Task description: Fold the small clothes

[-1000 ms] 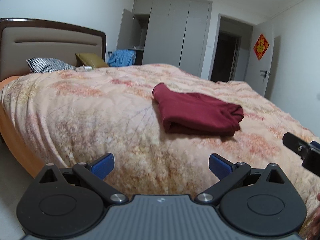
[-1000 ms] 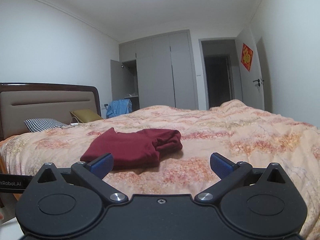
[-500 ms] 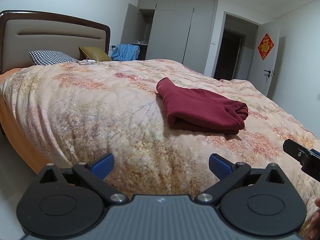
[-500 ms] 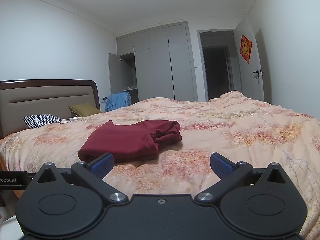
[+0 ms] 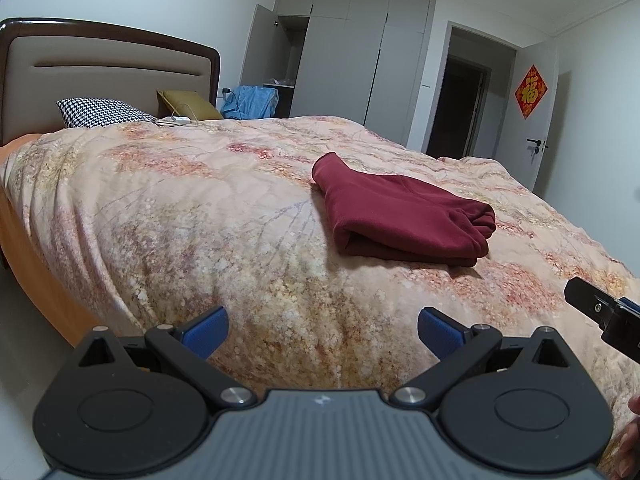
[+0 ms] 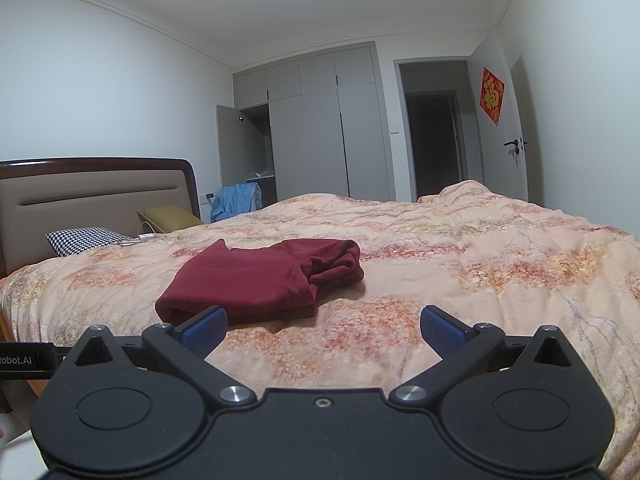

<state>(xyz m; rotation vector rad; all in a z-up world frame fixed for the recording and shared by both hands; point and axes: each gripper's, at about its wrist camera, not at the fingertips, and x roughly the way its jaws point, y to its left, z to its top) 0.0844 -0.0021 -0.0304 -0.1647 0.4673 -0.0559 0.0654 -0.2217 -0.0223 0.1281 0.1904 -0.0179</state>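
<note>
A dark red garment (image 5: 404, 216) lies folded into a compact bundle on the floral quilt, and shows in the right wrist view (image 6: 260, 280) too. My left gripper (image 5: 322, 330) is open and empty, held back above the bed's near edge, apart from the garment. My right gripper (image 6: 323, 326) is open and empty, just short of the garment's near edge. Part of the right gripper (image 5: 604, 312) shows at the right edge of the left wrist view.
The bed's quilt (image 5: 200, 220) spreads wide around the garment. A headboard (image 5: 100, 76), a houndstooth pillow (image 5: 100, 112) and an olive cushion (image 5: 188, 104) stand at the far left. A wardrobe (image 6: 320, 132) and a doorway (image 6: 434, 140) are behind.
Both grippers have tilted slightly upward and drawn back a little, so the garment sits lower in the views. The garment has not moved. Both grippers stay open.
</note>
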